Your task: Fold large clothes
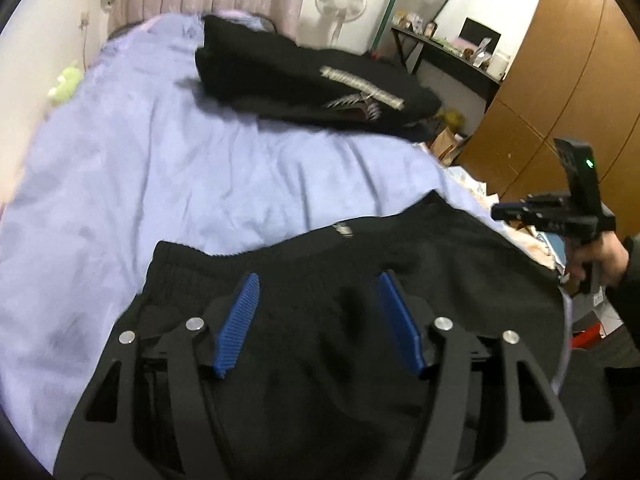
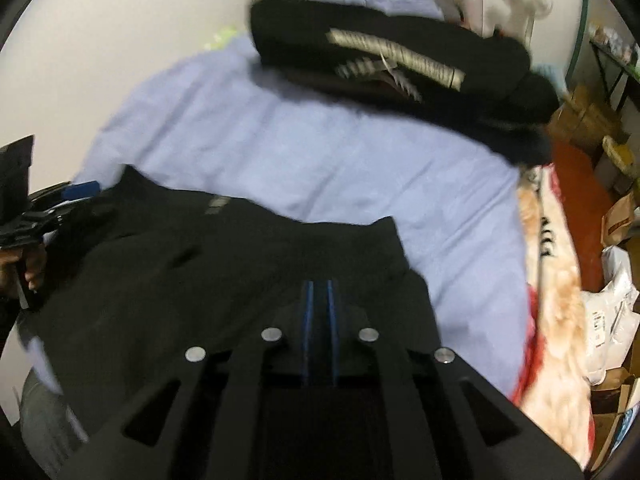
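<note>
A black garment with an elastic waistband (image 1: 320, 264) lies at the near edge of a bed with a light blue sheet (image 1: 168, 168); it also shows in the right wrist view (image 2: 224, 256). My left gripper (image 1: 318, 280) is open, its blue pads (image 1: 240, 320) spread above the black cloth with nothing between them. My right gripper (image 2: 319, 286) has its blue pads close together with a narrow dark gap over the garment's right part; whether cloth is pinched is unclear. The right gripper's body also shows in the left wrist view (image 1: 560, 216), and the left one shows in the right wrist view (image 2: 24, 216).
A folded black garment with a white print (image 1: 312, 76) lies at the far end of the bed (image 2: 400, 64). A wooden wardrobe (image 1: 560, 92), a desk (image 1: 452, 52) and a fan (image 1: 340, 0) stand beyond. A patterned blanket (image 2: 552, 280) and bags (image 2: 612, 312) lie right of the bed.
</note>
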Demonstrator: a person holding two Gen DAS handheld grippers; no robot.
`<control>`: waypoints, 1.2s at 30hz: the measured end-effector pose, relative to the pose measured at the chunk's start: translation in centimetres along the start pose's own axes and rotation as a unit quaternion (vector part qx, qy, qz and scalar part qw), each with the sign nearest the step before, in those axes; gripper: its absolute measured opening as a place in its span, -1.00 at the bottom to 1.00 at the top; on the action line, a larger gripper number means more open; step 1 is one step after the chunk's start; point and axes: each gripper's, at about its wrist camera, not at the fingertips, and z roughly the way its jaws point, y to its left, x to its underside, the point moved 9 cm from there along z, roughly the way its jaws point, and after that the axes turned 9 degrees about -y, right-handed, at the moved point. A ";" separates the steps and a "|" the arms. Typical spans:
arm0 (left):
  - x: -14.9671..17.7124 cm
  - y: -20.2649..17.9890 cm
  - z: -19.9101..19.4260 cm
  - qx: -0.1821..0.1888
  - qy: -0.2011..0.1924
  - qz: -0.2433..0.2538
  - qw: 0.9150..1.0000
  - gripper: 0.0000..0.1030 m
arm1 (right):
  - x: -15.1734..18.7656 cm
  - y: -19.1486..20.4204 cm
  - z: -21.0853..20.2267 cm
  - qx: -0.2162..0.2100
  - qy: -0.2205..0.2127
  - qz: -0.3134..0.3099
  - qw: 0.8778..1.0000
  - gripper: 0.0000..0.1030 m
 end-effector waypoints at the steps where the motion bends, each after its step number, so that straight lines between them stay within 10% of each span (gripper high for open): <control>1: 0.5 -0.7 -0.8 -0.004 0.001 -0.002 1.000 0.20 | 0.7 0.6 -0.9 0.001 -0.001 0.004 1.000 -0.76; 12: 11.1 -2.7 -4.0 -0.083 0.022 -0.062 0.994 0.22 | 11.0 -0.8 -4.5 0.030 -0.049 0.152 0.987 -0.77; 28: 14.2 -2.5 -1.5 -0.126 0.064 -0.028 0.990 0.31 | 11.8 -1.2 0.3 0.027 0.001 0.129 0.991 -0.84; 32: 13.0 -3.3 -4.1 -0.122 0.051 -0.038 0.991 0.29 | 10.8 -0.5 -3.8 -0.031 -0.052 0.155 0.986 -0.23; 36: 12.1 -3.6 -8.1 -0.104 0.034 -0.044 0.993 0.29 | 12.3 -1.6 -8.4 -0.039 -0.113 0.184 0.976 -0.08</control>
